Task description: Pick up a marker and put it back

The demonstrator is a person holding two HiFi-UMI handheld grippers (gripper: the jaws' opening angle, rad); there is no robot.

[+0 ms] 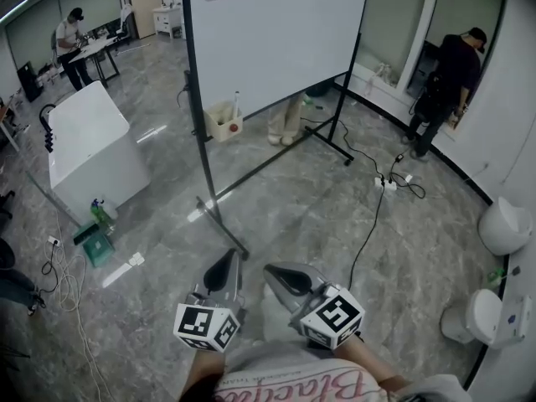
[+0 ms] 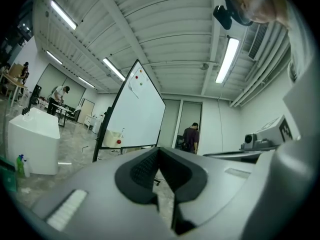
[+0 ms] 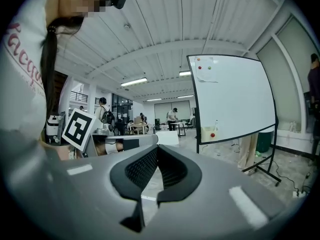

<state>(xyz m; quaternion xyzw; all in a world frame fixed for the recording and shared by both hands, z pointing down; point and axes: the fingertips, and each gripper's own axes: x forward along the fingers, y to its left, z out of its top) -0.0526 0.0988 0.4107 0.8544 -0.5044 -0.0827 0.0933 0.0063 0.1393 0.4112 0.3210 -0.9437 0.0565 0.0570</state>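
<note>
Both tongs are clenched on nothing: the left gripper [image 1: 226, 268] and right gripper [image 1: 280, 276] show smooth grey shells with ribbed black pads pressed tip to tip; each carries a cube of black-and-white squares. We see the marker [image 1: 236, 100], a thin white stick, upright in a cream box [image 1: 221, 122] hung at the lower left edge of the whiteboard [image 1: 276, 32], well apart from both grippers. The board is flat and glossy in a thin black frame; its foot [image 1: 223, 224] lies across the polished, marbled grey floor [image 1: 293, 199] between us and the box. A black cable [image 1: 368, 220] snakes to the right; a blocky white counter [image 1: 88, 141] stands left; a person's legs [image 1: 285, 122] show behind the board.
</note>
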